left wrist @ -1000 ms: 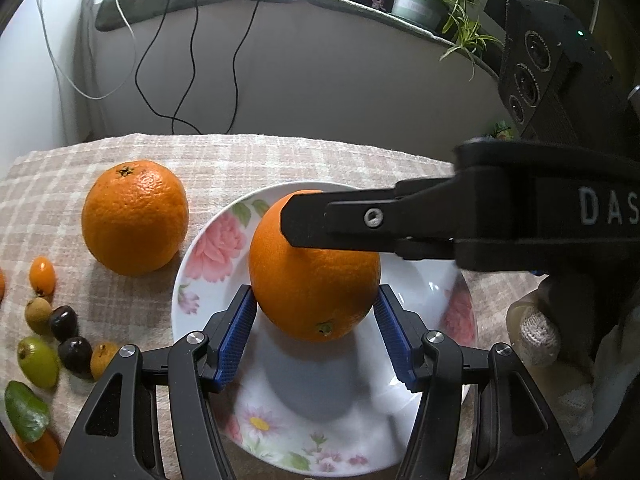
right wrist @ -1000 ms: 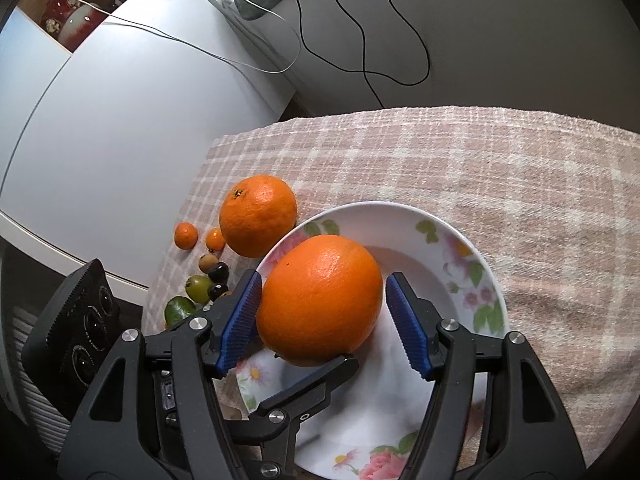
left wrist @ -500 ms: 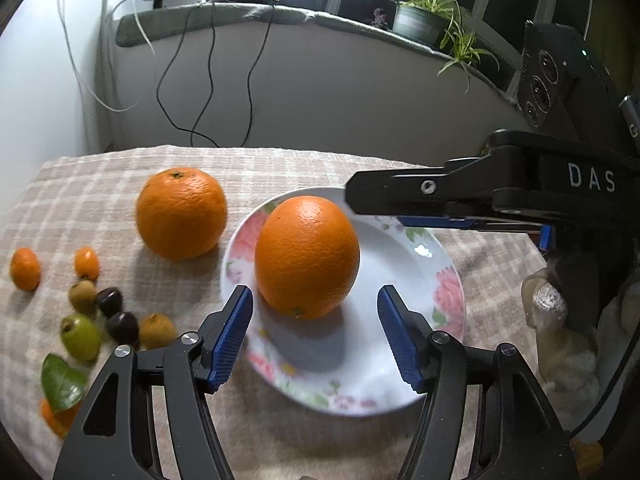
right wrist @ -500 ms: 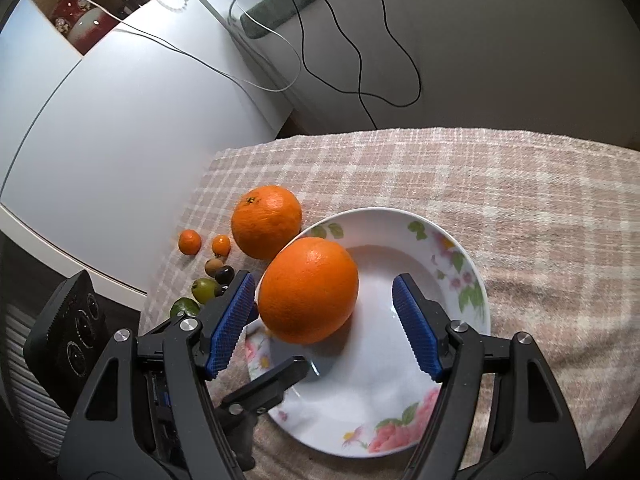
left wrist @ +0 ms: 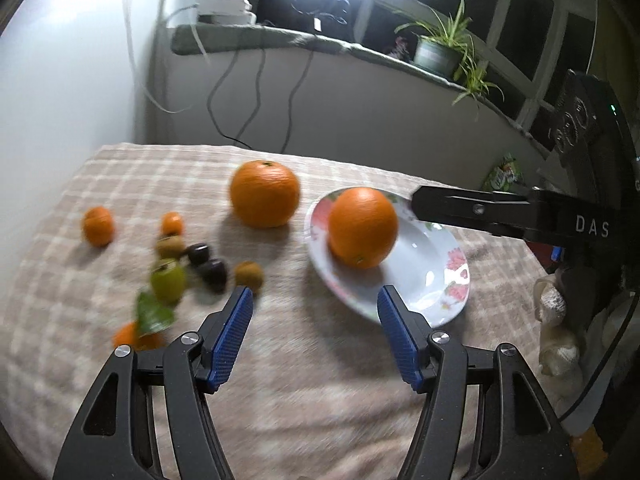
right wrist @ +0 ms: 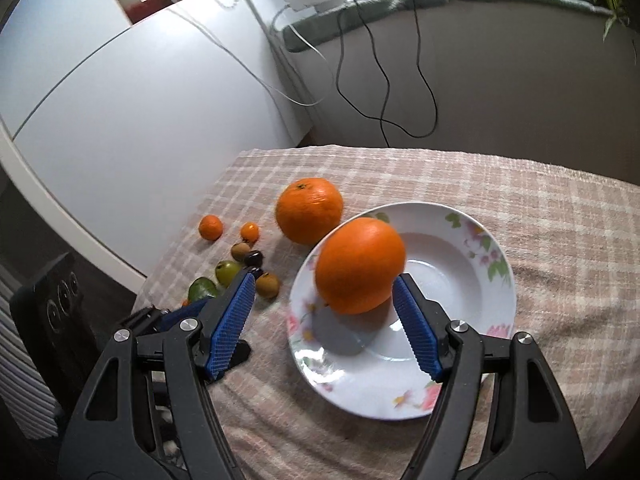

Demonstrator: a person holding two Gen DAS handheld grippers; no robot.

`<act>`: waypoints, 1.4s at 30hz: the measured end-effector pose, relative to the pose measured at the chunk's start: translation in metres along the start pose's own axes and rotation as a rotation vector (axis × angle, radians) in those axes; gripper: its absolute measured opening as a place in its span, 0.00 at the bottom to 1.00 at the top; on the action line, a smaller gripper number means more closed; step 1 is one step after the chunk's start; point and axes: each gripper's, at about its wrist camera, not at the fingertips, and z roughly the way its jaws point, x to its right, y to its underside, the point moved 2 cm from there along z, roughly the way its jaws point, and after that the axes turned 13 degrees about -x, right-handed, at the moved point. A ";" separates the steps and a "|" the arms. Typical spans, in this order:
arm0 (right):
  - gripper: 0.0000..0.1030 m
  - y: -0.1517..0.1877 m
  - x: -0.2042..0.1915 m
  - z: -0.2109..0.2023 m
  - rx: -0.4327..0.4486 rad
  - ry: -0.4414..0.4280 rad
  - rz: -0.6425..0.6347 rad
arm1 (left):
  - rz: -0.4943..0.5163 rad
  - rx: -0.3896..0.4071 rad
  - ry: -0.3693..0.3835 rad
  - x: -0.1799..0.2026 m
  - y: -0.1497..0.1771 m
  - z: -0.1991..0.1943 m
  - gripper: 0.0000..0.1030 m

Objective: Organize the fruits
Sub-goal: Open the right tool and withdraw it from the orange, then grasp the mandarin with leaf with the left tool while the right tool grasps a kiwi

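Note:
An orange (left wrist: 363, 226) (right wrist: 360, 265) lies in the white floral plate (left wrist: 424, 276) (right wrist: 452, 280). A second orange (left wrist: 264, 193) (right wrist: 309, 210) sits on the checked cloth to the plate's left. Several small fruits lie further left: two tiny oranges (left wrist: 97, 225), brown, dark and green ones (left wrist: 168, 282) (right wrist: 228, 271), and a green leaf (left wrist: 154, 312). My left gripper (left wrist: 314, 334) is open and empty above the cloth, short of the plate. My right gripper (right wrist: 324, 320) is open and empty, held over the plate's near left rim.
The checked cloth (left wrist: 320, 400) covers the table. A white cabinet (right wrist: 120, 120) stands to the left. Behind the table are a grey wall with hanging cables (left wrist: 256, 92) and a ledge with a potted plant (left wrist: 436, 54). The right gripper's body (left wrist: 560, 224) reaches over the plate.
Both grippers have drawn back and up from the orange, which stays in the plate. The left gripper has swung left, so the small fruits are nearer its centre.

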 end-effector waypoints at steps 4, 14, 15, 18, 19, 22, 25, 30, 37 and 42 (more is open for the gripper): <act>0.72 0.011 -0.022 -0.005 0.031 0.028 -0.062 | -0.031 0.001 -0.018 -0.021 0.017 -0.012 0.65; 0.82 0.030 -0.081 0.014 0.006 0.070 -0.241 | -0.140 -0.024 -0.086 -0.073 0.057 -0.027 0.68; 0.82 0.030 -0.085 0.018 0.000 0.066 -0.249 | -0.150 -0.024 -0.088 -0.076 0.059 -0.028 0.68; 0.82 0.031 -0.095 0.029 -0.021 0.048 -0.267 | -0.176 -0.024 -0.094 -0.087 0.061 -0.027 0.68; 0.82 0.030 -0.098 0.033 -0.029 0.041 -0.269 | -0.180 -0.022 -0.091 -0.088 0.061 -0.028 0.68; 0.81 0.029 -0.104 0.045 -0.053 0.040 -0.281 | -0.181 -0.010 -0.093 -0.091 0.060 -0.029 0.68; 0.67 0.026 -0.107 0.055 -0.088 0.038 -0.292 | -0.186 -0.005 -0.082 -0.094 0.059 -0.027 0.68; 0.50 0.017 -0.111 0.070 -0.131 0.086 -0.340 | -0.192 -0.012 -0.067 -0.097 0.057 -0.022 0.65; 0.44 0.003 -0.117 0.090 -0.176 0.162 -0.412 | -0.188 -0.022 -0.063 -0.099 0.053 -0.016 0.55; 0.38 -0.009 -0.117 0.108 -0.236 0.207 -0.450 | -0.188 -0.029 -0.058 -0.101 0.050 -0.010 0.51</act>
